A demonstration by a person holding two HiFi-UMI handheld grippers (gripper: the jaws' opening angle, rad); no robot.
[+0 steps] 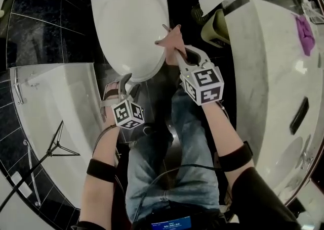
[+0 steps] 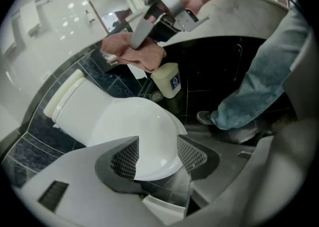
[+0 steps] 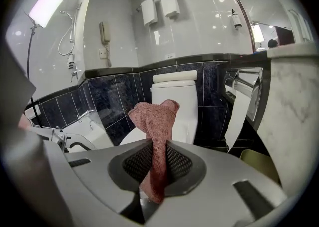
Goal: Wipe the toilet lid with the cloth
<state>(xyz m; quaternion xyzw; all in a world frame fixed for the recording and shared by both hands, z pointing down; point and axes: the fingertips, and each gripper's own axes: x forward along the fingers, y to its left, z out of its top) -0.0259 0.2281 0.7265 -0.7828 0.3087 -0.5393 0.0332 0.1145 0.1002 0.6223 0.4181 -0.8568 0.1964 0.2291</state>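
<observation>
**Cloth pinched in the right gripper, at the edge of the toilet lid**

Nearest the camera on the person's head, the left gripper (image 1: 123,83) hangs over the front rim of the toilet lid (image 1: 132,27). Its jaws are spread wide with nothing between them, and only the white lid shows beyond. The right gripper (image 3: 154,163) has its jaws pressed onto the cloth (image 3: 157,121), a pinkish-red terry rag gathered into a narrow, wrinkled bundle.

The cloth's long axis follows the jaws. A short tail hangs behind the pads, and the fuller, folded end sticks out past the tips toward the toilet tank (image 3: 174,96). From the head view that end sits at the lid's right edge, though whether it touches the lid cannot be told. The part of the cloth inside the pads is hidden.

The lid is closed, glossy and oval, with its narrow front toward the person's jeans (image 1: 167,168). Beyond it, a paper roll (image 3: 239,116) hangs by the marble bench (image 1: 273,57), and folded towels (image 3: 160,7) sit high on the wall.
</observation>
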